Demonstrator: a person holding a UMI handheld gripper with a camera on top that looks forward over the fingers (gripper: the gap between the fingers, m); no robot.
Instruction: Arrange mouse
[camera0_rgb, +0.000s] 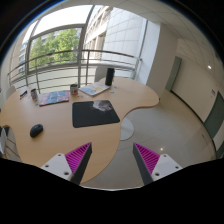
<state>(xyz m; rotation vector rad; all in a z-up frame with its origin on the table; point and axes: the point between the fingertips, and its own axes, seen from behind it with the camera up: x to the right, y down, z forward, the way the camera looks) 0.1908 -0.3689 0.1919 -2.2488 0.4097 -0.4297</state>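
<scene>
I can read no text, label, brand or number on anything here, on the desk or around it.

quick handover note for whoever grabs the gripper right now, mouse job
Gripper: open, holding nothing, held high and back from the wooden table, which lies ahead of and below the fingers.
Mouse: sitting on the bare tabletop, off to the left of the black mouse pad, apart from it.
Other items: a small dark upright object and some papers or books at the far side of the table by the window.
Done: nothing visible yet; mouse not grasped.
Left: approach the mouse, grip it, and most likely set it on the pad.
</scene>
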